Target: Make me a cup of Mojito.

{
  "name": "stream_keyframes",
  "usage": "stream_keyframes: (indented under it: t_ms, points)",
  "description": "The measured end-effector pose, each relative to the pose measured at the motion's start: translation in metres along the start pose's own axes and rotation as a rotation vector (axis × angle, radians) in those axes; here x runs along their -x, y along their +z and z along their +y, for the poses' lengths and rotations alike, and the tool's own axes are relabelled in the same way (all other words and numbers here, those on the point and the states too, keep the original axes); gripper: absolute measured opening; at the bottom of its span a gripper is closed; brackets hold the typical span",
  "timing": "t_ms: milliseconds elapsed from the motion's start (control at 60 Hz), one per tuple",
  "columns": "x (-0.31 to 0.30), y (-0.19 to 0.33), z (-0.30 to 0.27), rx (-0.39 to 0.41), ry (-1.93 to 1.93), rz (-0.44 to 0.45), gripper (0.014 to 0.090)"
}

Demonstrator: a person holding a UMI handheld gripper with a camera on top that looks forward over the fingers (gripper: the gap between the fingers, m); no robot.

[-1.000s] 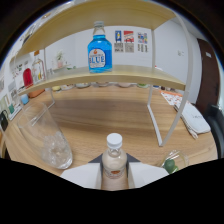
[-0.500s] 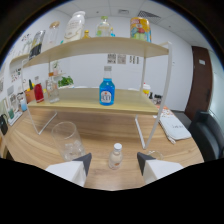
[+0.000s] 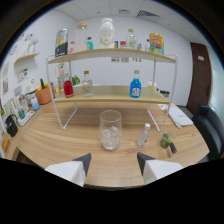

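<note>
On the far left of the wooden table point(image 3: 60, 145), an orange pot point(image 3: 43, 94) is being shown beside small jars, which are too blurred to be told apart. A white two-tier wire shelf point(image 3: 112, 97) is being seen standing across the table's back. On its lower tier, a red bottle point(image 3: 68, 88) and a clear bottle point(image 3: 87, 83) are being displayed toward the left, and a blue bottle point(image 3: 135, 85) toward the right. Along its upper tier, several bottles and jars are being lined up.

In front of the shelf, the clear glass point(image 3: 110, 129) is being seen upright on the table, with ice at its bottom. Just to its right, apart from it, a small clear bottle with a white cap point(image 3: 143, 136) is standing. Further right, a green lime piece point(image 3: 165, 141) is lying near the shelf's leg.

The gripper point(image 3: 113, 164) is being held well short of the glass, its jaws spread apart with nothing between them; the glass is being seen beyond the gap.
</note>
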Motion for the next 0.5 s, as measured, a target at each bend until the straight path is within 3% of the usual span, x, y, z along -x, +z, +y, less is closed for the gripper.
stream_keyframes:
  t_ms: [133, 217, 233, 250, 500]
  points:
    - [0.030, -0.010, -0.026, -0.029, 0.033, -0.014, 0.0852]
    - [0.054, -0.019, -0.070, -0.093, 0.061, -0.026, 0.0854]
    - [0.059, -0.021, -0.080, -0.107, 0.064, -0.025, 0.0798]
    - [0.065, -0.023, -0.090, -0.120, 0.066, -0.026, 0.0854]
    - [0.147, -0.048, -0.240, -0.302, 0.011, -0.064, 0.0856]
